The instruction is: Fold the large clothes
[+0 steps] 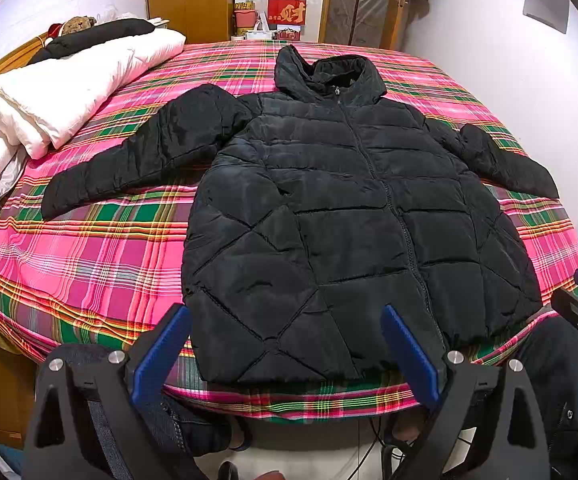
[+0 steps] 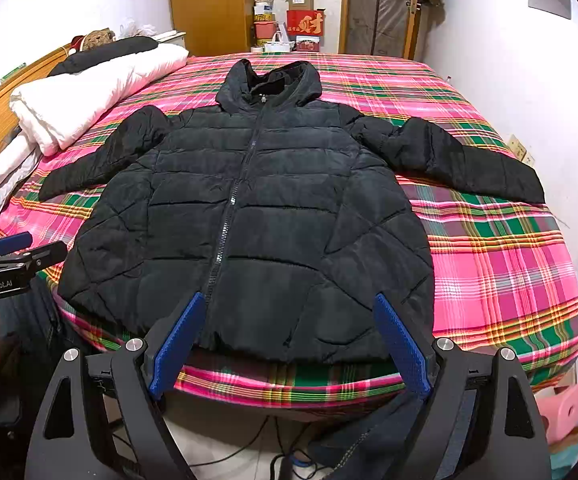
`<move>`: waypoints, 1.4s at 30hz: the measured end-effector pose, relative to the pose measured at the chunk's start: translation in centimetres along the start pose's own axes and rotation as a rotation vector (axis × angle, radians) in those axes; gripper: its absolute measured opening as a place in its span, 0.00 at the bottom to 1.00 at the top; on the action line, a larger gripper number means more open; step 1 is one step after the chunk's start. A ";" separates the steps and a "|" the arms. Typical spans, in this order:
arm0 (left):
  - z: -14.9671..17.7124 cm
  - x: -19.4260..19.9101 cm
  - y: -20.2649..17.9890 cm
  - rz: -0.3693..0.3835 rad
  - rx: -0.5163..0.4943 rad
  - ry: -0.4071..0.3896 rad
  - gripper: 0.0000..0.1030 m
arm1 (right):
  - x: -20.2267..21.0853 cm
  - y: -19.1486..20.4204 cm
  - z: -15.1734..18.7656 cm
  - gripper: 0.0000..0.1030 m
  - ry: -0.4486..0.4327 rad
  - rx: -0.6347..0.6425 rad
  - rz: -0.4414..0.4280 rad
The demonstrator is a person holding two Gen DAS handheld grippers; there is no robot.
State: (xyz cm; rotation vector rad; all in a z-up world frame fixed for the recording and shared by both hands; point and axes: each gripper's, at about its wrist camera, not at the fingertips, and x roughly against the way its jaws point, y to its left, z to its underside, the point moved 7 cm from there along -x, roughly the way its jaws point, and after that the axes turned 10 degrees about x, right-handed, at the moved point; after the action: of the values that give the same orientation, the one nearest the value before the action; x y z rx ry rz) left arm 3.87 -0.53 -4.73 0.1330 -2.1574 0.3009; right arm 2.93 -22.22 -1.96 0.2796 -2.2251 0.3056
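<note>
Spread ribbed blue fingers [image 1: 163, 354] of both grippers frame a puffy quilted black jacket [image 1: 349, 220] on plaid bedsheet [image 1: 89, 256].

Bright, even indoor light; sharp focus, strong fisheye edge curvature.

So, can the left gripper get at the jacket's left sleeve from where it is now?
Probably yes. The left gripper is open above the jacket hem, and the sleeve lies flat on the bedsheet with nothing on it.

Both wrist views facing one jacket [image 1: 329, 208]
</note>
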 end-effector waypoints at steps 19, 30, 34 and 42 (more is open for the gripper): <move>0.2 -0.2 0.1 0.001 0.002 0.003 0.94 | -0.1 0.1 0.0 0.84 0.001 -0.001 -0.001; 0.6 -0.8 0.2 -0.001 -0.005 0.013 0.94 | -0.1 0.1 0.3 0.84 0.000 -0.004 -0.004; 0.4 -1.3 0.3 -0.001 -0.001 0.020 0.94 | -0.9 0.4 -0.3 0.84 0.000 -0.004 -0.012; -1.4 -3.3 2.0 -0.025 0.008 0.017 0.94 | -3.1 0.6 -2.3 0.84 -0.003 0.004 -0.041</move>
State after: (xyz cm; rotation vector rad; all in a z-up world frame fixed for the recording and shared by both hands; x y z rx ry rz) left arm 6.44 1.73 -7.01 0.1613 -2.1367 0.2955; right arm 6.32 -20.64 -3.03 0.3269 -2.2191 0.2874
